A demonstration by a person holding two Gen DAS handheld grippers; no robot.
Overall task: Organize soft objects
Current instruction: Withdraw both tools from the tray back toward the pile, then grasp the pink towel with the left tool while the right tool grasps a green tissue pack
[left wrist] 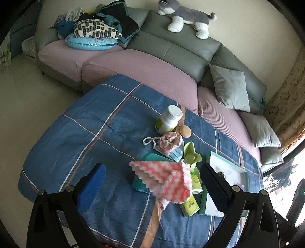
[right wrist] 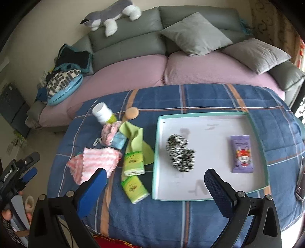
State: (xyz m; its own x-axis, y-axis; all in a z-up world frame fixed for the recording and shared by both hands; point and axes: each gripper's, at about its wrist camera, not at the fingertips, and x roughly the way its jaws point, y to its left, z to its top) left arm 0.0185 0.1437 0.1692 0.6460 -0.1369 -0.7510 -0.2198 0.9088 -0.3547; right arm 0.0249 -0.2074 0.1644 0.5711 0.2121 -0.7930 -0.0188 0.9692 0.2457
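Left tongs (left wrist: 152, 177): released, jaws wide apart, nothing between them. They hover low over the surface (left wrist: 76, 122), which is covered by a blue plaid cloth. In the lower centre of the left wrist view, the pink-and-white cloth (left wrist: 164, 177) lies bunched between the jaws' line of sight, resting on a teal item whose kind cannot be told.

Right tongs (right wrist: 154, 175): released, jaws wide apart, empty, held above the near edge of the surface.

Contents of the surface, right wrist view:
- Tray (right wrist: 209, 117), white with a teal rim, right of centre. Inside it, a black-and-white spotted scrunchie (right wrist: 180, 154) at centre left and a purple packet (right wrist: 242, 153) at right, well apart.
- Two green tissue packs (right wrist: 133, 163) just left of the tray, one nearer the camera than the other.
- Green cloth (right wrist: 137, 137) above the packs, reaching the tray's left rim.
- Pink scrunchie (right wrist: 110, 131) and light blue face mask (right wrist: 120, 141), touching, left of centre.
- White-capped bottle (right wrist: 103, 113) lying on its side, upper left; a tan round sponge (right wrist: 131, 112) just beside it.

Background: sofa (right wrist: 133, 49) with grey cushions (right wrist: 194, 34) and a plush dog (right wrist: 112, 15) on its backrest.
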